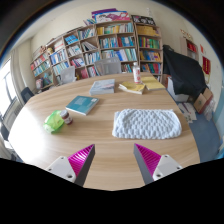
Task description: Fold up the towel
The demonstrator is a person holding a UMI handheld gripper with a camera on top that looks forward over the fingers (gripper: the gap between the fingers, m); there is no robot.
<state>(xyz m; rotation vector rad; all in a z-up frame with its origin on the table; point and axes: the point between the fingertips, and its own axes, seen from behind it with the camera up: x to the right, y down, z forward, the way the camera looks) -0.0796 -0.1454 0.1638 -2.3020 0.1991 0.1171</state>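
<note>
I see my gripper (115, 163) with its fingers spread wide and nothing between them. The towel (146, 123) — white, bunched — lies on the round wooden table (100, 140) just ahead of the fingers; a blue book (82, 104) sits beyond it, with bookshelves (100, 50) behind.

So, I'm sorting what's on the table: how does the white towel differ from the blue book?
The towel is white, soft and textured; the blue book is flat and smooth. The towel looks larger and lies just beyond the open tool, the book farther off. Both rest on the round table.
</note>
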